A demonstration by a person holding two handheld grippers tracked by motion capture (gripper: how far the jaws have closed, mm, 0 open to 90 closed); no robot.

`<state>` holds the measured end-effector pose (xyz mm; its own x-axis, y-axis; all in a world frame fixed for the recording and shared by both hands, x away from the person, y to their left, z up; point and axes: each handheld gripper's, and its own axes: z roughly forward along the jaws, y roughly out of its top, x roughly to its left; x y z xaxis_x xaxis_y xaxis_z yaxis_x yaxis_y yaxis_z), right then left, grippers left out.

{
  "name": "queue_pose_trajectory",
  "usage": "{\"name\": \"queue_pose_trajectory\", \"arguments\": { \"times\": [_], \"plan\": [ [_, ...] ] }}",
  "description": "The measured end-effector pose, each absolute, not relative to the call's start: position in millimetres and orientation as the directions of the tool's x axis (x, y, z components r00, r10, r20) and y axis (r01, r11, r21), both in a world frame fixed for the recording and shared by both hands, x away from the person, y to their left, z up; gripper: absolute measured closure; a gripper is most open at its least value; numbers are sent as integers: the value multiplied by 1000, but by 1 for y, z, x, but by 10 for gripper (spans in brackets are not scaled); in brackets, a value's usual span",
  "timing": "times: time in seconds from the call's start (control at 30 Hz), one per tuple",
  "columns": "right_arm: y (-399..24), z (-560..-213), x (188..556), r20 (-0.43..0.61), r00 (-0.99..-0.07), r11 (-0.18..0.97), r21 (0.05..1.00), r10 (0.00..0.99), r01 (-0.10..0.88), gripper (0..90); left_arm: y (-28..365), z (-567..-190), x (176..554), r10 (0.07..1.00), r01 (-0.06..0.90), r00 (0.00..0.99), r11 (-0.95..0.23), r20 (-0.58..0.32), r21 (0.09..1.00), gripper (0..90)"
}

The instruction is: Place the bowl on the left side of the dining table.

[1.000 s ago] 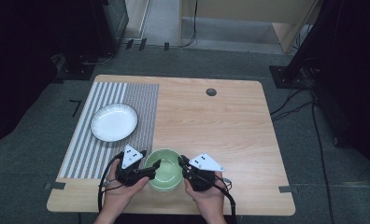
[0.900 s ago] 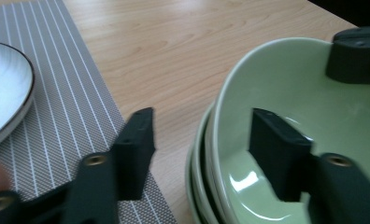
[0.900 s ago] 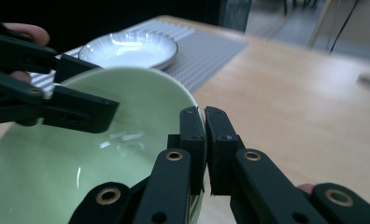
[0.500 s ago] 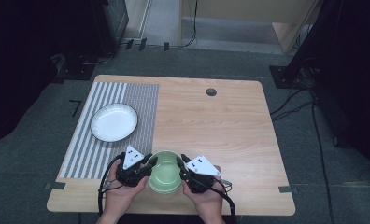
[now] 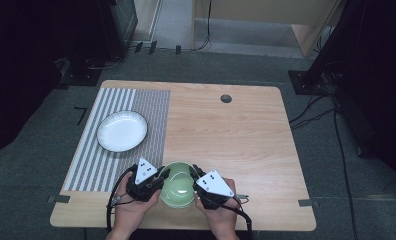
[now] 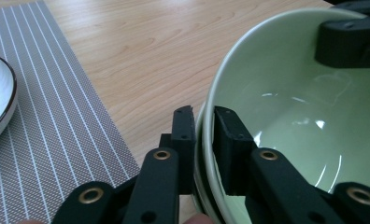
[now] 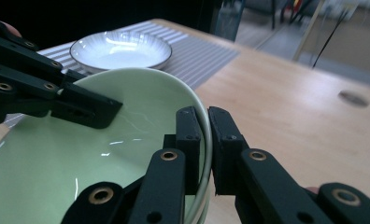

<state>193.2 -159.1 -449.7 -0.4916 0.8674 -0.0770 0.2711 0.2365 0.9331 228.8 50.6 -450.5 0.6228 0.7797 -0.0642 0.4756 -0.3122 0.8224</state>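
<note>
A pale green bowl [image 5: 178,190] sits at the table's near edge between both hands. My left gripper [image 5: 162,176] holds the bowl's left rim. In the left gripper view the left gripper [image 6: 204,116] has one jaw inside and one outside the bowl [image 6: 304,116]; its jaws have just been closing on the rim. My right gripper [image 5: 195,175] grips the opposite rim. In the right gripper view the right gripper [image 7: 205,116] pinches the thin edge of the bowl [image 7: 80,163], and its jaws have closed further in the last half second.
A white ribbed plate [image 5: 122,131] rests on a grey striped mat [image 5: 136,105] at the left of the wooden table [image 5: 236,135]. A round cable hole [image 5: 226,98] lies near the far edge. Dark equipment and cables surround the table on the floor.
The left gripper's jaws have closed onto the bowl's rim. The bowl and both hands have shifted slightly toward the near edge.
</note>
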Motion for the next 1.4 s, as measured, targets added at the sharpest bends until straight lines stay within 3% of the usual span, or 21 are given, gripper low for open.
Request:
{"name": "queue_pose_trajectory", "arguments": {
  "times": [0.1,0.37,0.6,0.8,0.9,1.0,1.17,1.33,1.4],
  "plan": [
    [-157,-448,188,-116,-489,246,946,865,212,846,50,-452,230,775,489,627,-307,-84,816,730],
    [-152,-446,182,-183,-476,275,952,860,131,846,50,-450,228,774,473,629,-309,-71,825,802],
    [-156,-447,183,-161,-483,263,953,861,151,847,52,-450,226,767,438,638,-292,-65,850,836],
    [-159,-446,188,-81,-488,216,950,869,226,836,51,-449,223,772,412,634,-295,-39,862,838],
    [-159,-452,195,-34,-490,216,923,871,319,813,53,-446,221,768,396,637,-249,-69,884,838],
    [-161,-455,196,-18,-482,202,921,876,332,848,51,-443,219,771,365,636,-290,-10,885,834],
    [-159,-451,188,-93,-469,226,945,878,236,850,52,-442,218,772,368,634,-251,-44,895,832],
    [-157,-447,182,-116,-449,215,961,886,175,849,53,-444,223,763,436,635,-224,-121,872,725],
    [-156,-443,178,-147,-424,225,964,894,142,847,54,-444,222,752,432,644,-210,-137,877,751]
  ]
}}
